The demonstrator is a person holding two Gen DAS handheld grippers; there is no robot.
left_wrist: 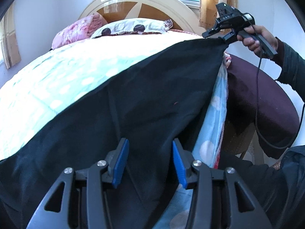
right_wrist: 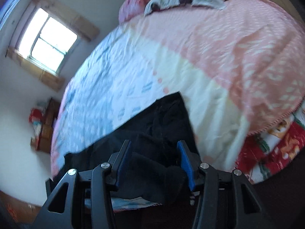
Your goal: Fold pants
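On bed (left_wrist: 57,80): black pants (left_wrist: 133,95), spread flat. Right gripper (left_wrist: 222,38) pinches one corner, raised; left gripper (left_wrist: 148,164) parted around cloth, ungripped — risk: corner slips, fold skews.

Sunlit bedroom with a made bed and pale walls.

The bed (right_wrist: 171,53) wears a blue, cream and pink quilt, pillows (left_wrist: 133,27) against an arched wooden headboard (left_wrist: 137,2). A wood-framed window (right_wrist: 47,40) glows brightly; gold curtains (left_wrist: 215,0) hang behind the headboard.
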